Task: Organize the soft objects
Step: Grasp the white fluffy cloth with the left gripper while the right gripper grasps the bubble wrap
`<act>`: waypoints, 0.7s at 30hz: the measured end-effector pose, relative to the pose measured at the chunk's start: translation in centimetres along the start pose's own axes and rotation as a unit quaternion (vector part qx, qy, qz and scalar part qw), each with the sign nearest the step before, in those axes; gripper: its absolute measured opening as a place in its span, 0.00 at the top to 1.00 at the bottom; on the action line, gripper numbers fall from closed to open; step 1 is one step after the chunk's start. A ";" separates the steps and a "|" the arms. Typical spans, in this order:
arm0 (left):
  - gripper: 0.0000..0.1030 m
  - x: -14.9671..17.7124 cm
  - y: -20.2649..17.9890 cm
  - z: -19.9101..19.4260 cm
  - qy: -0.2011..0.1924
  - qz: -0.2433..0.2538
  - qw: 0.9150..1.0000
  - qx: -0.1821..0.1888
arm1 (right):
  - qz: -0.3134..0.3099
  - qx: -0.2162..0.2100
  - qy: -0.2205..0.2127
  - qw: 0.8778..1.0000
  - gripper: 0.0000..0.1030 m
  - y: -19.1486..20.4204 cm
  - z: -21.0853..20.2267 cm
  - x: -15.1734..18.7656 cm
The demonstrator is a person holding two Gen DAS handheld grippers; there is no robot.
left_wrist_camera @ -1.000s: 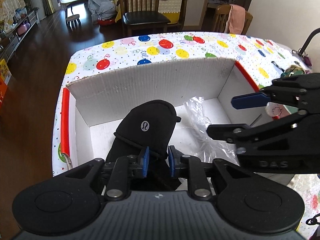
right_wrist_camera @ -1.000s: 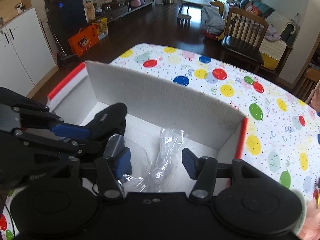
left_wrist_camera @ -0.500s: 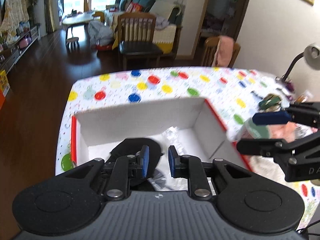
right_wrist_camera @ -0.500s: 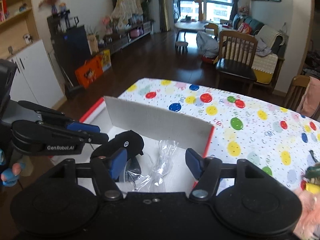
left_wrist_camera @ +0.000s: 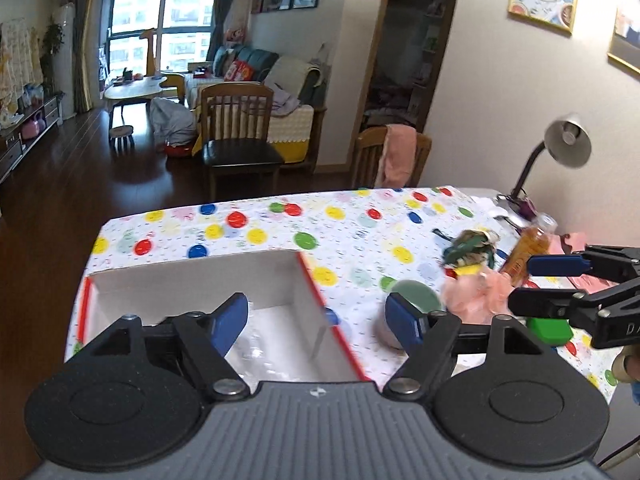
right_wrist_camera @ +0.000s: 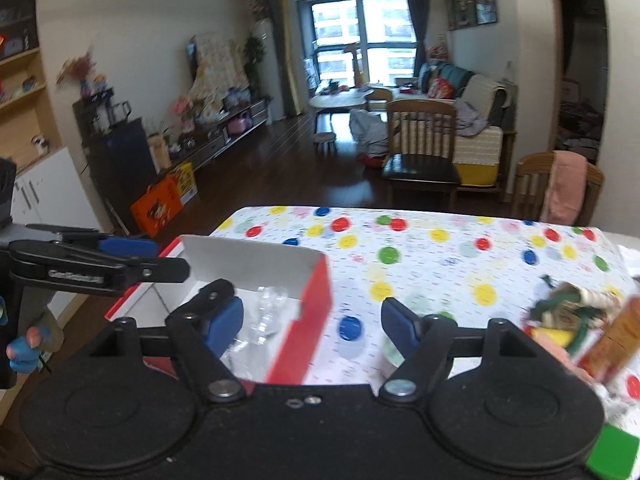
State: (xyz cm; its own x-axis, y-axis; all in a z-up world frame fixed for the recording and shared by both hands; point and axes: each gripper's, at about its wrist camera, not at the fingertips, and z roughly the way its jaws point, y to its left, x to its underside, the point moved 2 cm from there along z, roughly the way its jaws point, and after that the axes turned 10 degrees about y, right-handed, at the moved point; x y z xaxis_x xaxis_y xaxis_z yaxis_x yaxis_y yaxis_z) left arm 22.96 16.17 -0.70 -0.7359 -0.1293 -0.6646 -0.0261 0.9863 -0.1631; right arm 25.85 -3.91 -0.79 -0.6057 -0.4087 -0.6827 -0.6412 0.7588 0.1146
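Observation:
A white cardboard box with red edges stands on the polka-dot tablecloth at the left; clear plastic lies inside it. My left gripper is open and empty, raised above the box's right wall. My right gripper is open and empty above the box's right edge; it also shows at the right of the left wrist view. A pink soft object lies on the cloth right of the box, beside a green round lid.
A heap of small items, an orange bottle, a green block and a desk lamp stand at the table's right. Wooden chairs stand beyond the far edge.
Both grippers have risen and swung right, away from the box interior. My left gripper has opened and left the black soft item in the box. The right jaws have widened.

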 end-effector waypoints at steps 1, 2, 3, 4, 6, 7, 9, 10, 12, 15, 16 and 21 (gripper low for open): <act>0.27 0.0 -0.8 0.1 -0.001 0.003 1.000 0.001 | 0.004 0.003 -0.002 1.000 0.25 -0.8 -0.5 0.4; 0.26 0.1 -1.6 0.1 0.002 0.005 1.000 0.001 | 0.008 0.006 -0.004 1.000 0.24 -1.5 -0.9 0.8; 0.26 0.1 -2.4 0.3 0.004 0.005 1.000 0.003 | 0.013 0.007 -0.005 1.000 0.23 -2.4 -1.3 1.2; 0.21 0.2 -3.1 0.5 0.006 0.004 1.000 0.006 | 0.016 0.009 -0.007 1.000 0.22 -3.2 -1.8 1.6; 0.16 0.4 -4.6 0.8 0.009 0.001 1.000 0.012 | 0.023 0.015 -0.008 1.000 0.20 -4.9 -2.6 2.6; 0.16 0.5 -5.3 1.1 0.011 0.000 1.000 0.015 | 0.027 0.016 -0.007 0.999 0.19 -5.7 -2.9 3.1; 0.16 0.9 -6.7 1.5 0.012 -0.003 1.000 0.022 | 0.032 0.016 -0.004 0.999 0.17 -7.2 -3.4 4.0; 0.16 1.1 -7.4 1.9 0.014 -0.003 1.000 0.025 | 0.034 0.019 -0.003 0.999 0.15 -8.0 -3.6 4.4; 0.15 1.4 -8.8 2.5 0.022 -0.009 0.999 0.029 | 0.038 0.018 0.003 0.999 0.13 -9.3 -3.8 5.0; 0.05 1.8 -10.4 3.7 0.032 -0.021 0.999 0.036 | 0.041 0.019 0.009 0.999 0.11 -10.9 -3.9 6.3; 0.00 2.0 -10.9 4.2 0.037 -0.024 0.998 0.036 | 0.040 0.018 0.011 0.999 0.10 -11.3 -4.1 7.0; 0.00 3.2 -12.8 6.0 0.046 -0.035 0.997 0.047 | 0.030 0.004 0.030 0.999 0.07 -12.7 -3.8 9.2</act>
State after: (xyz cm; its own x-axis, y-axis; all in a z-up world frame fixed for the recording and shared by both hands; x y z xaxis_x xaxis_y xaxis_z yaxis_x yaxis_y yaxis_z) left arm 25.04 2.52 -5.13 -0.7931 -0.1840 -0.5807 -0.0198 0.9606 -0.2773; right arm 26.66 -19.27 -5.78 -0.6705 -0.3915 -0.6302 -0.5990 0.7869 0.1484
